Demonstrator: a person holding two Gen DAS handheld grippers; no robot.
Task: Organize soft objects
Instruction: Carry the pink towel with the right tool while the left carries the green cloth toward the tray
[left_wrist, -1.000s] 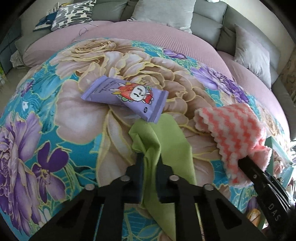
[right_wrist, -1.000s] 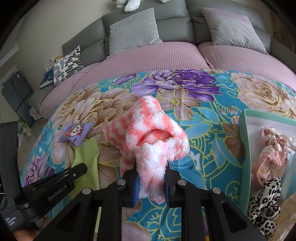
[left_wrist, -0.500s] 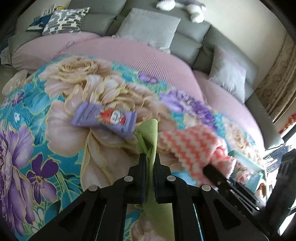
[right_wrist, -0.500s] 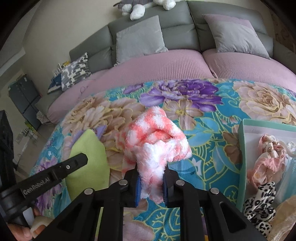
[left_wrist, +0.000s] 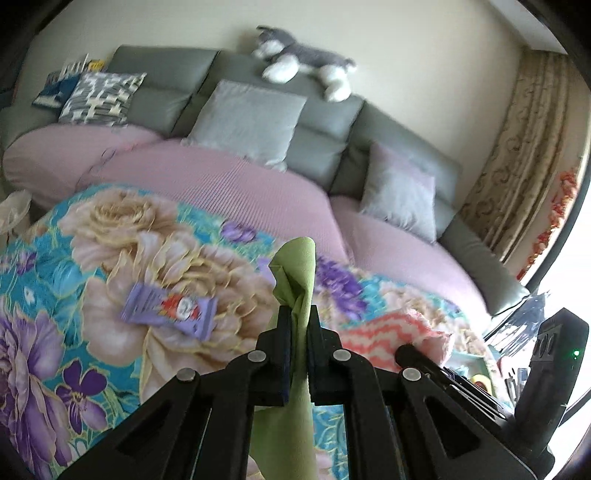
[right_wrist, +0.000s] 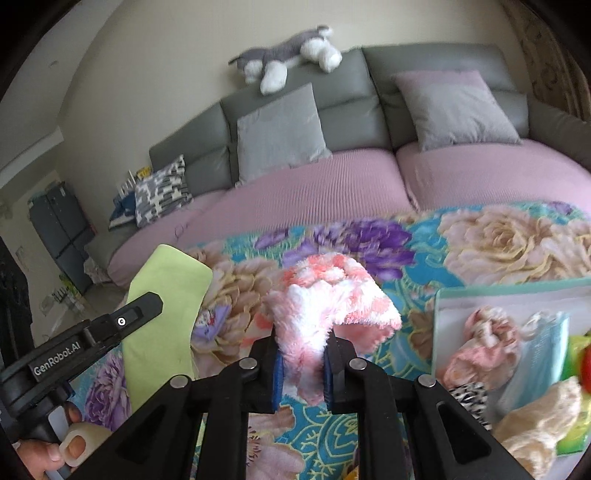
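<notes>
My left gripper (left_wrist: 298, 325) is shut on a light green cloth (left_wrist: 295, 273) and holds it lifted above the floral blanket (left_wrist: 74, 266). The cloth also shows in the right wrist view (right_wrist: 166, 295), hanging from the left gripper (right_wrist: 142, 308). My right gripper (right_wrist: 301, 354) is shut on a fluffy pink-and-white zigzag cloth (right_wrist: 332, 291), lifted above the blanket. This cloth also shows in the left wrist view (left_wrist: 391, 336). A purple snack packet (left_wrist: 170, 308) lies on the blanket to the left.
A teal-rimmed bin (right_wrist: 480, 288) at the right holds several soft items, including a pink cloth (right_wrist: 476, 347) and a leopard-print piece (right_wrist: 469, 395). Behind the blanket is a pink mattress (right_wrist: 332, 192), grey cushions (right_wrist: 280, 129) and a plush dog (right_wrist: 284, 55).
Both grippers have risen and tilted up with their cloths. The green cloth has come off the blanket and hangs free. The packet has stayed in place.
</notes>
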